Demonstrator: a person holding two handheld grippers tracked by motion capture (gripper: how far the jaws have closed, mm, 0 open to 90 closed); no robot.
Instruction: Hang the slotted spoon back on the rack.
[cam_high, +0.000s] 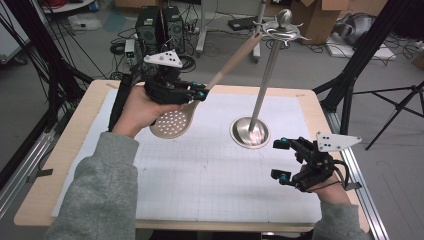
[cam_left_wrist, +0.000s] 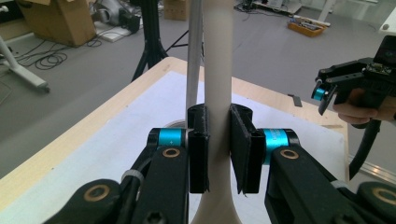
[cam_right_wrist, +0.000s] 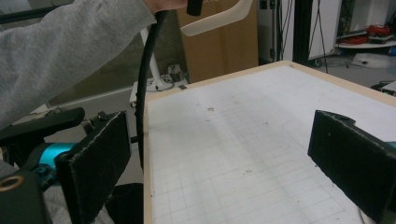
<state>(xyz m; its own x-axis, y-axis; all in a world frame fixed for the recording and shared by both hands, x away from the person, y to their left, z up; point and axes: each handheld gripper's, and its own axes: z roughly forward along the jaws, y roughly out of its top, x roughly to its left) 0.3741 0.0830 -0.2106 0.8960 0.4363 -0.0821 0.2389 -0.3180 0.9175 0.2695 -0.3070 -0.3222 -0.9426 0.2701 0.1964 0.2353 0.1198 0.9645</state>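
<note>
A beige slotted spoon (cam_high: 172, 122) is held above the table, its handle (cam_high: 235, 57) slanting up toward the top of a metal stand (cam_high: 270, 60) with hooks. My left gripper (cam_high: 202, 93) is shut on the spoon's neck; in the left gripper view both pads clamp the beige handle (cam_left_wrist: 218, 93), with the stand's pole (cam_left_wrist: 193, 51) just behind. My right gripper (cam_high: 281, 160) hovers open over the front right of the table, and its jaws stand wide apart with nothing between them (cam_right_wrist: 219, 163). The spoon's bowl (cam_right_wrist: 215, 18) shows at the top of the right gripper view.
The stand's round steel base (cam_high: 250, 132) rests on the white grid mat (cam_high: 210, 170) right of centre. The wooden table edge (cam_high: 65, 150) frames the mat. Tripod legs, boxes and computer towers stand on the floor beyond the table.
</note>
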